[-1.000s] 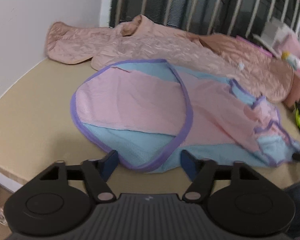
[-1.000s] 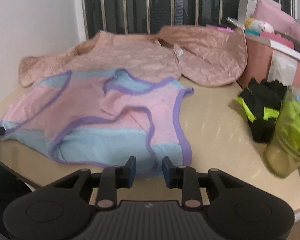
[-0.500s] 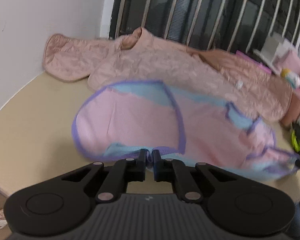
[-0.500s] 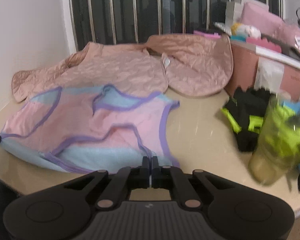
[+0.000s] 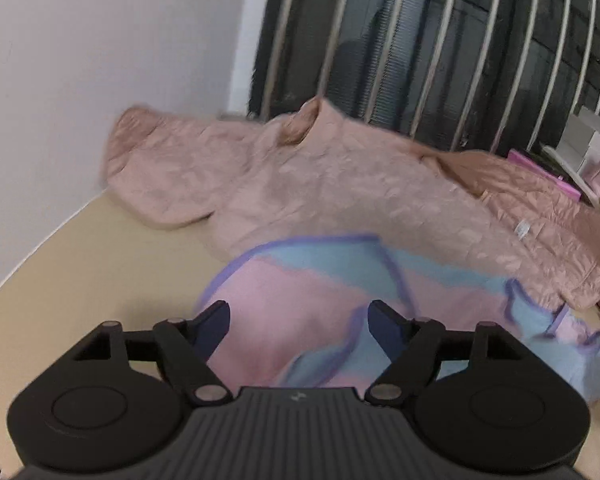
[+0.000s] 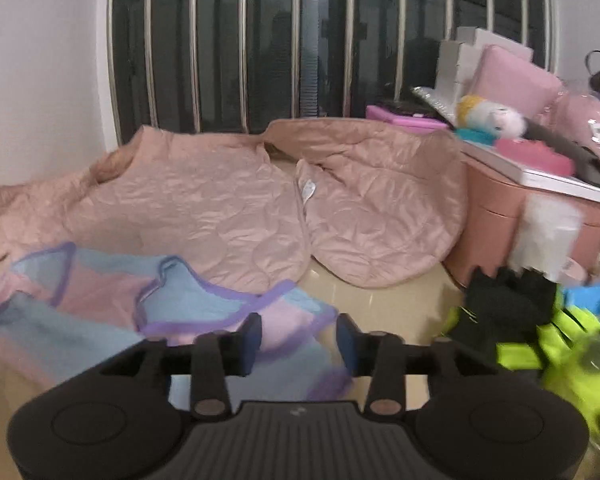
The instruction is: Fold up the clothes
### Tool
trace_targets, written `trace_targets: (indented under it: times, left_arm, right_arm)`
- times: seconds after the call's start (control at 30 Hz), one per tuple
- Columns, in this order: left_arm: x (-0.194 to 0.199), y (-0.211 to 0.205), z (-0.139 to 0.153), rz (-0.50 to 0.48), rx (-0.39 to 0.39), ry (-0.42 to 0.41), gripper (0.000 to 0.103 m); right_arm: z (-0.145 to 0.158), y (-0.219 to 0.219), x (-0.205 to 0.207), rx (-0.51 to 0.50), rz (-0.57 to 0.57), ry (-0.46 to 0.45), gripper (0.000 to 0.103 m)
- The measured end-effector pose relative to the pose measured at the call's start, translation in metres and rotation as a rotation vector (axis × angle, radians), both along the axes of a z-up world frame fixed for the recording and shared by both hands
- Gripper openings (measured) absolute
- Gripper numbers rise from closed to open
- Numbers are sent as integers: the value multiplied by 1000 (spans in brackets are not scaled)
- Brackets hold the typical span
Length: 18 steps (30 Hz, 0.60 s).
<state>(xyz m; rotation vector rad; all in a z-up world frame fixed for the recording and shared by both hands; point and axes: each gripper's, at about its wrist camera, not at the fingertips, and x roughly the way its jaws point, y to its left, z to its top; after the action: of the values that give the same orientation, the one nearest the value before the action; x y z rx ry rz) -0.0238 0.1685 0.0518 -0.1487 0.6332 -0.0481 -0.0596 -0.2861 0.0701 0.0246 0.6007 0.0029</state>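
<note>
A pink and light-blue sleeveless top with purple trim lies folded over on the beige table. It also shows in the right wrist view. My left gripper is open above the top's near part, holding nothing. My right gripper is open above the top's right end, holding nothing. A quilted dusty-pink jacket lies spread behind the top, also seen in the right wrist view.
A white wall bounds the left side and a barred dark window the back. At the right stand a pink box with pink items on it, black and neon-yellow gloves and a blurred green cup.
Both grippers were shut on the top's near hem half a second ago. They have carried it toward the jacket, folding the top over, and have opened and let go.
</note>
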Motion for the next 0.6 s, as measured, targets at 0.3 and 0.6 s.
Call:
trace_targets:
  times: [0.3,0.6]
  left_arm:
    - [-3,0,-14,-99,17,-9,78]
    - [2,-9,-32,-218,96,111,9]
  right_arm:
    - [-32,-8,-22,56,-5,93,27]
    - [-38,-1,-21,67,9,97,24]
